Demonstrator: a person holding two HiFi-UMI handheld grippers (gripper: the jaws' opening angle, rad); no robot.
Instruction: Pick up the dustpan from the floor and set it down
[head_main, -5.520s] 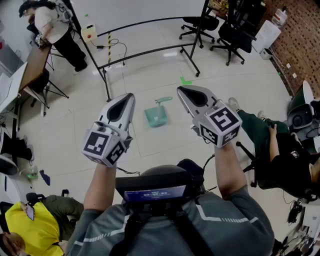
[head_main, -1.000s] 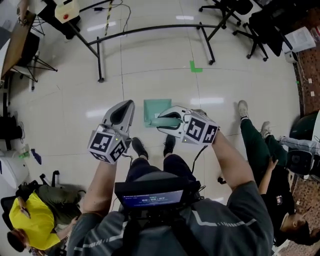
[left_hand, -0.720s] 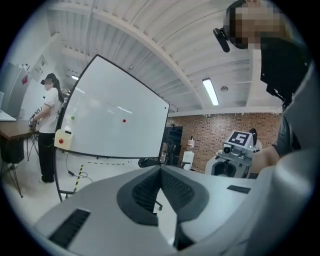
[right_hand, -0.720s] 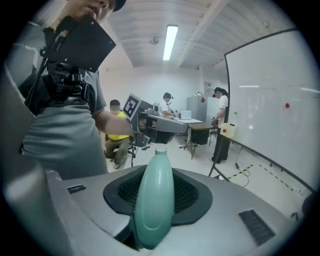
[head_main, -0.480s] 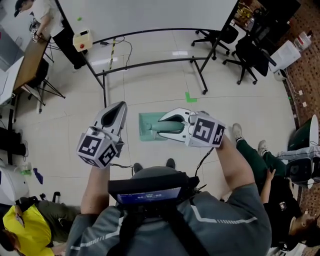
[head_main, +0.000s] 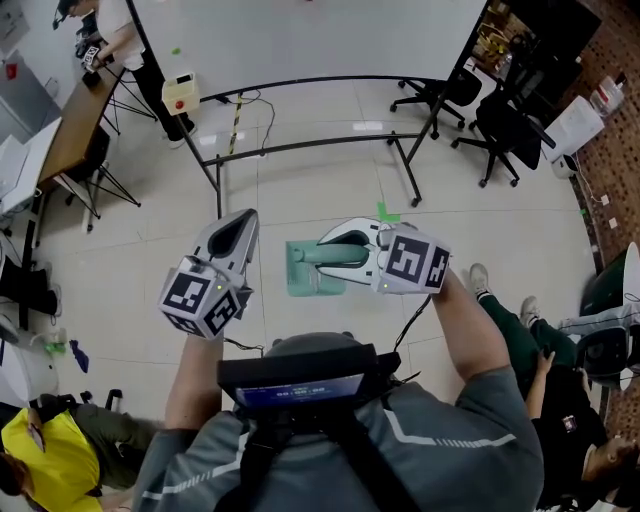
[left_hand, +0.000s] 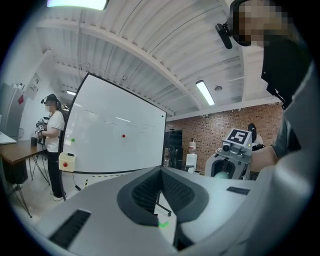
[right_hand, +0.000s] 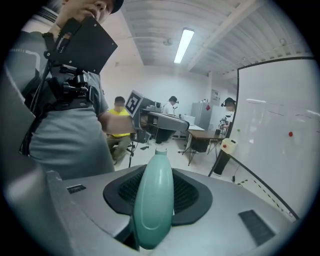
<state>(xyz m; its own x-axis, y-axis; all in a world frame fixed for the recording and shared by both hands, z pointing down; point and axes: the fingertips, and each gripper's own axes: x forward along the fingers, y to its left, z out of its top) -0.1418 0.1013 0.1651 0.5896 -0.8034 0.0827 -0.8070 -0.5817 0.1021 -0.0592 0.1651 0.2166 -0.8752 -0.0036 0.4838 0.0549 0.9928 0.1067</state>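
Observation:
The teal dustpan (head_main: 306, 272) hangs above the floor, its long handle (right_hand: 155, 200) clamped between the pads of my right gripper (head_main: 338, 250). In the right gripper view the handle runs straight out between the jaws of the right gripper (right_hand: 156, 175), and the pan itself is hidden. My left gripper (head_main: 232, 235) is held to the left of the pan, apart from it. In the left gripper view its tips (left_hand: 161, 171) meet with nothing between them, and the right gripper (left_hand: 235, 155) shows off to the right.
A whiteboard stand on black legs (head_main: 300, 140) crosses the floor ahead, with a green tape mark (head_main: 388, 212) near it. Office chairs (head_main: 500, 110) stand at the back right. A desk (head_main: 60, 130) is at the left, and seated people are at the right (head_main: 560, 400) and lower left (head_main: 40, 460).
The dustpan lay on the floor at first with both grippers empty above it. Over the last second both grippers rose, the right one carrying the dustpan up by its handle.

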